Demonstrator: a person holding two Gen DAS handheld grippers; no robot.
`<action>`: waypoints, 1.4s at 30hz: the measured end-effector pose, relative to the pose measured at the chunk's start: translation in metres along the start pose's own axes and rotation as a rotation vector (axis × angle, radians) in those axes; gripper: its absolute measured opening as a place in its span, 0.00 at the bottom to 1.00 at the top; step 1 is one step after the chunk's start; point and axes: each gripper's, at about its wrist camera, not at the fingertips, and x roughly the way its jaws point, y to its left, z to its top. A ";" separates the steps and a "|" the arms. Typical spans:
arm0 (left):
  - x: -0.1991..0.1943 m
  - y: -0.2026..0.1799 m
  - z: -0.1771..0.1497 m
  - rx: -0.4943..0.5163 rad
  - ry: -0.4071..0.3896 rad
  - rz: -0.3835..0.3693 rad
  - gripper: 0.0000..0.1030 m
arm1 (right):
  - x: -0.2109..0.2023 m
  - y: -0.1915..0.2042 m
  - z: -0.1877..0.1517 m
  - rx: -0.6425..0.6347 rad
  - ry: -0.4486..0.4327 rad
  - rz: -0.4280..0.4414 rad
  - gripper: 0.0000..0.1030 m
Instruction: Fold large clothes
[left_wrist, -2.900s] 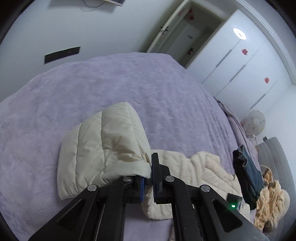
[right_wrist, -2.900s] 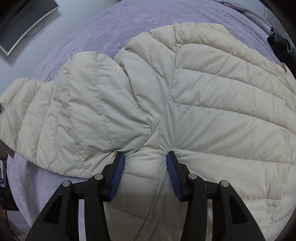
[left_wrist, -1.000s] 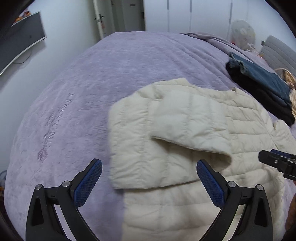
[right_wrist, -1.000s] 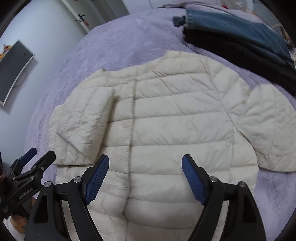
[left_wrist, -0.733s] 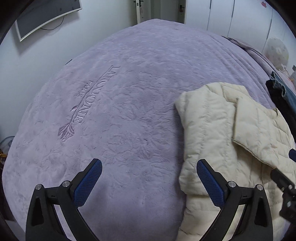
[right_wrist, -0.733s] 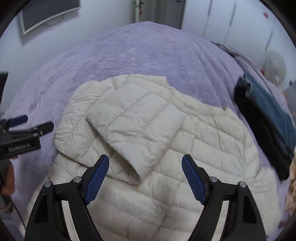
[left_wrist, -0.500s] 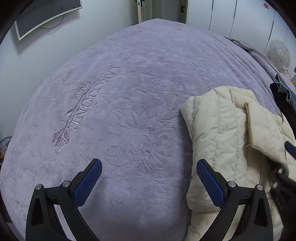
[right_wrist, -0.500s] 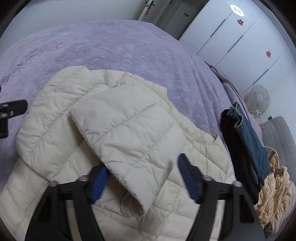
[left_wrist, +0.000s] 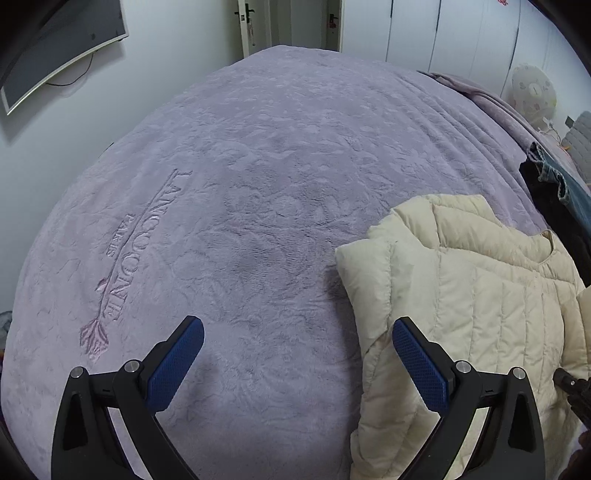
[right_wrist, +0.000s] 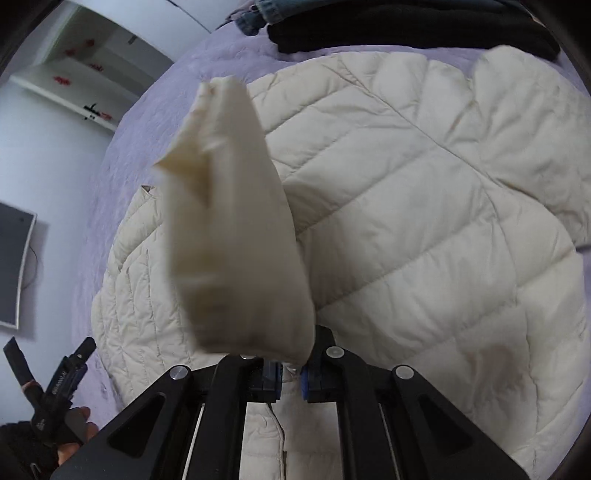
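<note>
A cream quilted puffer jacket lies spread on the purple bed. My right gripper is shut on the jacket's sleeve and holds it lifted above the jacket body; the sleeve is blurred. In the left wrist view the jacket lies at the right. My left gripper is open and empty, over bare blanket at the jacket's left edge, its right finger over the jacket's edge. The left gripper also shows at the lower left of the right wrist view.
The purple blanket with embossed lettering covers the bed. Folded dark clothes and jeans lie beyond the jacket, also seen in the left wrist view. A wall screen, doors and white wardrobes stand behind.
My right gripper has shut on the folded sleeve and lifted it off the jacket. My left gripper, earlier shut on the jacket, opened and now stays over the blanket beside it.
</note>
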 end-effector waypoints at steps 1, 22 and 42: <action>0.003 -0.007 -0.002 0.020 0.004 0.003 0.99 | -0.003 -0.004 -0.003 0.016 -0.008 0.001 0.07; 0.031 0.009 0.005 0.099 0.026 0.077 1.00 | 0.024 -0.007 0.011 0.065 0.057 0.101 0.12; 0.027 -0.007 -0.032 0.132 0.065 0.096 1.00 | 0.015 -0.008 0.025 -0.150 0.037 -0.040 0.22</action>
